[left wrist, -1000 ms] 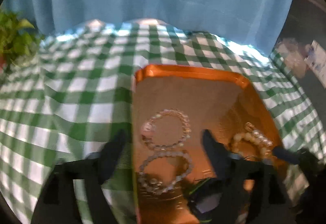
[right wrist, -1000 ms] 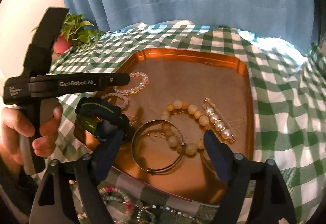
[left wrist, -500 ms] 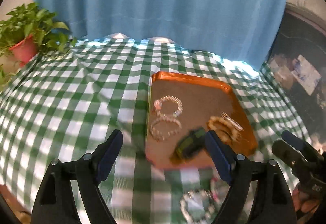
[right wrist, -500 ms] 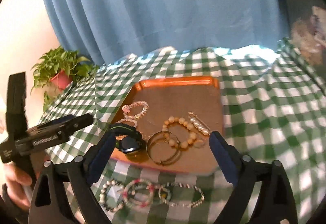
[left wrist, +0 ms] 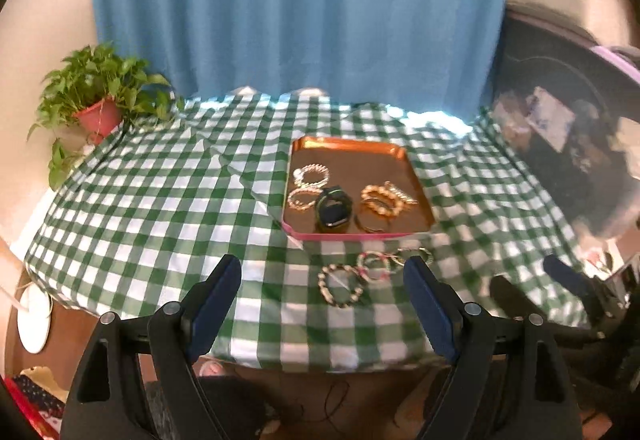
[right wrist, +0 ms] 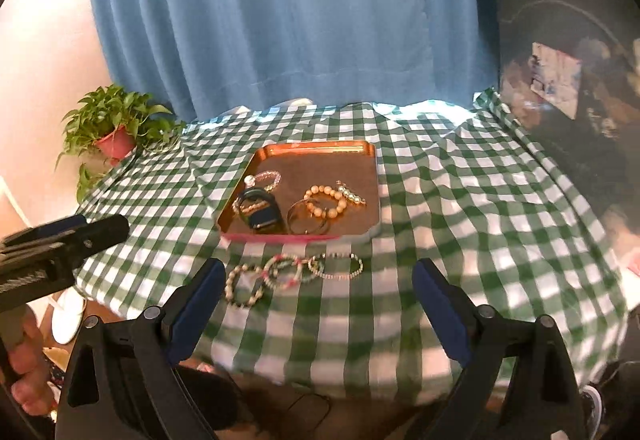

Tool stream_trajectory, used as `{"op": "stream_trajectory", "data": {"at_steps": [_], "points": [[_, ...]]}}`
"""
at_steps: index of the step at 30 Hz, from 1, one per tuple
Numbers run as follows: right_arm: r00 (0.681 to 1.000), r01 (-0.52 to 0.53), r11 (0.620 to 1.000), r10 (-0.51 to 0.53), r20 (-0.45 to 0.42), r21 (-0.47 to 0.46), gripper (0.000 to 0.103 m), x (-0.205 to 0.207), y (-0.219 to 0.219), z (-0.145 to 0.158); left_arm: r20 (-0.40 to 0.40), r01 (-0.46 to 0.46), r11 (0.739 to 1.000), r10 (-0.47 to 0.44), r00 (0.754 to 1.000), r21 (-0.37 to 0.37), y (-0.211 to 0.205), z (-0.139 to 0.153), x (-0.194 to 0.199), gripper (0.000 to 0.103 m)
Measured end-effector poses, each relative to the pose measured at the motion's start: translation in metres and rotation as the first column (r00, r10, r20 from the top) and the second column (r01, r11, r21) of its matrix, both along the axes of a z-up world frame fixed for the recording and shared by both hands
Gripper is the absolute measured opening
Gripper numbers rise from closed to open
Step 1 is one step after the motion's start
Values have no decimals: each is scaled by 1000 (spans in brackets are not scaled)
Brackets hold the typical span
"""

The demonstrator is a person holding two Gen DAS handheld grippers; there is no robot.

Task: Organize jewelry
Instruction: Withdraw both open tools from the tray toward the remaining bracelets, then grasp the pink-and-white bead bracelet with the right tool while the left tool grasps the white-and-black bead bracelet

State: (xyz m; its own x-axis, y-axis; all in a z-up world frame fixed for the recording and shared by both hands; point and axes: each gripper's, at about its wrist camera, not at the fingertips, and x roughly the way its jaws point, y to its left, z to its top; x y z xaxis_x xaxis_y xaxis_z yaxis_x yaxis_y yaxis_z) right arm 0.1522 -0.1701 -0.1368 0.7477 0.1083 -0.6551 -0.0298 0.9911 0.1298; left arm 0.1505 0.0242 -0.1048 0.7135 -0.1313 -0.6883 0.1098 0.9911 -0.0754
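An orange tray (left wrist: 348, 145) (right wrist: 316, 149) on the green checked tablecloth holds a black watch (left wrist: 333, 209) (right wrist: 262, 209), two clear beaded bracelets (left wrist: 312, 175), a tan beaded bracelet (right wrist: 325, 199), a metal bangle (right wrist: 308, 222) and a pearl pin (right wrist: 352, 193). Three beaded bracelets (left wrist: 360, 276) (right wrist: 288, 274) lie on the cloth in front of the tray. My left gripper (left wrist: 322, 288) and right gripper (right wrist: 316, 292) are both open and empty, held back above the table's near edge.
A potted green plant (left wrist: 98, 95) (right wrist: 114, 125) stands at the table's far left corner. A blue curtain (left wrist: 300, 7) hangs behind the table. Dark cluttered furniture (left wrist: 560, 143) is at the right. The left gripper's body (right wrist: 52, 256) shows at left in the right wrist view.
Both grippers have pulled back and up from the tray to the table's near edge. The black watch now lies in the tray.
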Motion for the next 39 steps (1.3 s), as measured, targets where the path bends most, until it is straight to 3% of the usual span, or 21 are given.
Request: {"op": "stream_trajectory", "data": {"at_steps": [9,18,22,25,27,32,39], "points": [[996,-34,999,35,80,-17,97,-57,15,34,88,45,997,-50,995,58,-13,28,-51,88],[991,-75,997,74,110,0,100,-58,23,33,122,34,996,-43,992,78,-13,19,-51,88],[990,-90,995,85,113,34,100,-50,21,22,94,33,998,-37,995,45,-11,5,-37,88],[990,-114,991,108,86,65,100,-38,20,7,62,31,997,-36,997,68,-13,-11,-24,88],[991,-113,993,109,74,47,100,-31,22,-4,44,29,996,-33,999,87,-13,-22,-16,88],[987,-158,986,155,46,55,100,-15,21,-30,9,15,999,-16,1000,50,-1,-54,-2,88],[994,-113,986,111,23,119,96,11,-8,-67,-99,78,997,-74,992,30,-1,-105,35,88]]}}
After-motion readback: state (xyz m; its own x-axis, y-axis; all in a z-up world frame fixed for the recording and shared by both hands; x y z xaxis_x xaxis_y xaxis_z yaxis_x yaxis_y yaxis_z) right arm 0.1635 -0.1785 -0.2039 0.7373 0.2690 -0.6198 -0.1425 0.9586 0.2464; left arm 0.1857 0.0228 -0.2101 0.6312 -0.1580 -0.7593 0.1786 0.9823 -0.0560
